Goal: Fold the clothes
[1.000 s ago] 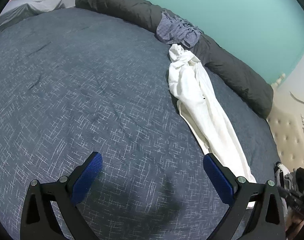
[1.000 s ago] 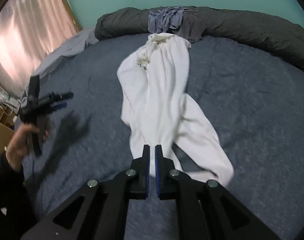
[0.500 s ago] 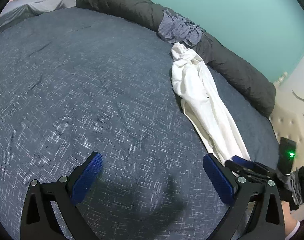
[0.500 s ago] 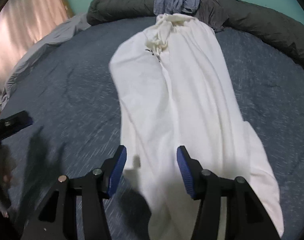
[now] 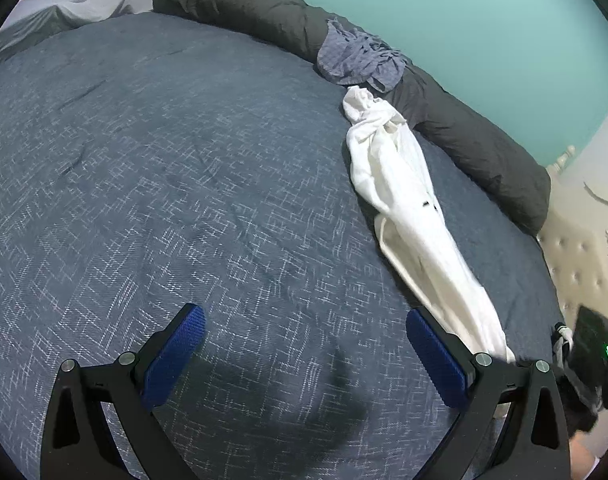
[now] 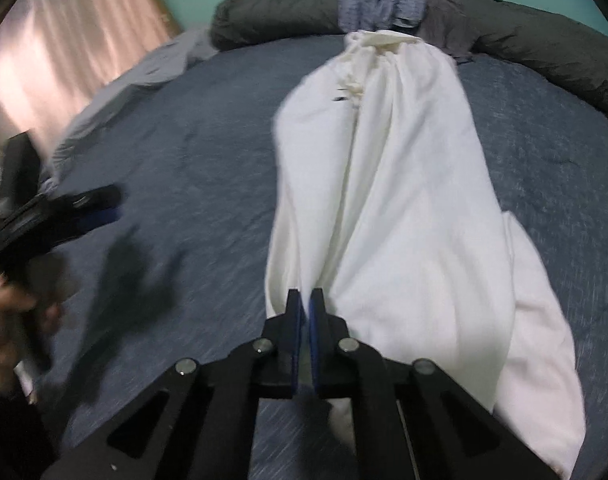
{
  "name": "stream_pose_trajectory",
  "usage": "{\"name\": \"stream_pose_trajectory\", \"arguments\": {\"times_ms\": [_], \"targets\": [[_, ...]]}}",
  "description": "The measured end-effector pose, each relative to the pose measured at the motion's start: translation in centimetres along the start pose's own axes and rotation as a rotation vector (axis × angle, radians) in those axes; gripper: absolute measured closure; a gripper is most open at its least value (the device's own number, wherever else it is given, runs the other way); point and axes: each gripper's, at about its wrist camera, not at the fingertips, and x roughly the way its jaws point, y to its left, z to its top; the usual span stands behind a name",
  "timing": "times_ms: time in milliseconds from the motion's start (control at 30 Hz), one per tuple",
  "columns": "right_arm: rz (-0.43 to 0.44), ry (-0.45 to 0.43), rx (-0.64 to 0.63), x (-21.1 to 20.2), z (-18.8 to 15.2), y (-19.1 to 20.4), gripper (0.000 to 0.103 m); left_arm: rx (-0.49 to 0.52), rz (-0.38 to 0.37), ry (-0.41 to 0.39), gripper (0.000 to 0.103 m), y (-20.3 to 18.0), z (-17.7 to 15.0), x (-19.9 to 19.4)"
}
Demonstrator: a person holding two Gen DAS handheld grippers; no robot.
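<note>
Lying lengthwise on the bed (image 5: pixel 152 184), the white garment (image 6: pixel 408 200) looks soft, light and limp; the right gripper (image 6: pixel 306 312) pinches its near edge, the left gripper (image 5: pixel 304 344) gapes empty beside it.

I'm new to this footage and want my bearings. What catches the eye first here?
A long white garment stretches down the middle of the dark blue bedspread, bright against it. Its far end reaches a crumpled blue-grey garment lying on the rolled dark grey duvet by the teal wall. The right gripper has its jaws shut on the white garment's near edge, while the left gripper hangs wide open over bare bedspread.
</note>
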Motion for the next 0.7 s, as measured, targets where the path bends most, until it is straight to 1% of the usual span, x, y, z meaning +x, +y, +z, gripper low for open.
{"name": "stream_pose_trajectory", "arguments": {"times_ms": [100, 167, 200, 233, 267, 300, 400, 433, 467, 500, 533, 600, 700], "targets": [[0.051, 0.058, -0.08, -0.7, -2.1, 2.7, 0.1, 0.0, -0.001, 0.002, 0.0, -0.1, 0.0, 0.0], [0.059, 0.086, -0.12, -0.9, -3.3, 4.0, 0.1, -0.002, -0.002, 0.002, 0.0, 0.0, 0.1, 0.0], [0.061, 0.086, -0.116, -1.2, -3.5, 4.1, 0.1, -0.004, -0.002, 0.001, 0.0, 0.1, 0.1, -0.1], [0.073, 0.074, -0.08, -1.6, -3.2, 3.6, 0.1, -0.006, -0.001, -0.001, 0.0, 0.1, 0.1, -0.1], [0.087, 0.064, -0.044, -2.0, -2.8, 3.0, 0.096, -0.008, 0.001, -0.003, 0.0, 0.2, 0.2, -0.1], [0.093, 0.055, -0.014, -2.4, -2.4, 2.4, 0.095, -0.01, 0.002, -0.004, 0.0, 0.3, 0.2, -0.2], [0.079, 0.019, 0.008, -3.5, -0.6, 1.2, 0.094, -0.018, 0.006, -0.004, 0.0, 0.6, 0.3, -0.2], [0.069, -0.001, 0.009, -3.9, 0.3, 0.9, 0.087, -0.02, 0.007, -0.003, 0.0, 0.7, 0.2, -0.2], [0.057, -0.019, 0.011, -4.2, 1.2, 0.5, 0.071, -0.022, 0.009, -0.002, 0.0, 0.8, 0.2, -0.2], [0.043, -0.031, 0.014, -4.2, 2.2, 0.2, 0.063, -0.025, 0.011, -0.001, 0.0, 1.0, 0.2, -0.1], [0.033, -0.037, 0.015, -3.9, 3.2, 0.0, 0.057, -0.026, 0.013, 0.0, 0.0, 1.1, 0.2, -0.1], [0.028, -0.026, 0.01, -2.6, 5.2, -0.2, 0.056, -0.026, 0.021, 0.0, 0.0, 1.2, 0.2, -0.2], [0.019, -0.008, -0.005, -0.4, 7.5, -0.2, 0.052, -0.032, 0.029, -0.005, 0.0, 1.5, 0.3, -0.4]]}}
